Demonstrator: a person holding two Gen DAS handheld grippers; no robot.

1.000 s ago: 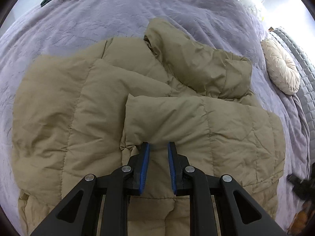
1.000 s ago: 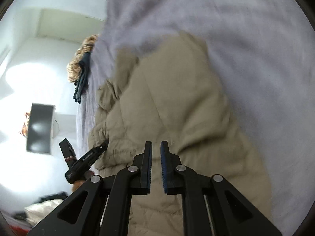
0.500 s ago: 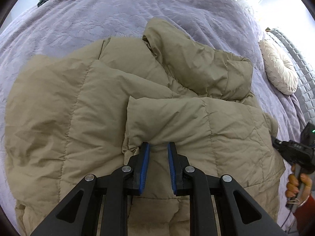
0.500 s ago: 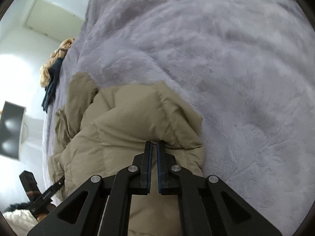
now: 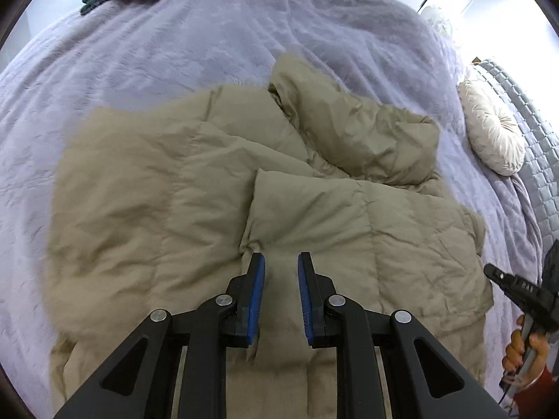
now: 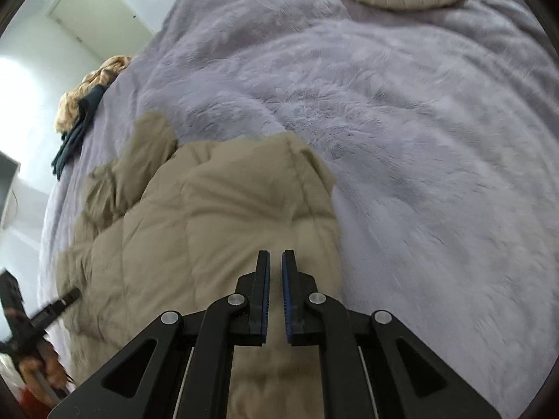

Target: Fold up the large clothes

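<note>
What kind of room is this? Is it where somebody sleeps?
Most likely a bedroom. A big bed with a fuzzy purple blanket fills the view, a round cream pillow lies near its edge, and a puffy tan coat is spread on top.

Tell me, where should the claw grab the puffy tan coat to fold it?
Probably the folded sleeve's loose end, lying on top of the tan coat just ahead of the left claw. That edge puffs up off the coat body, so a claw could come down from above, from the near side, and pinch it. The flat quilted panels offer nothing to pinch.
</note>
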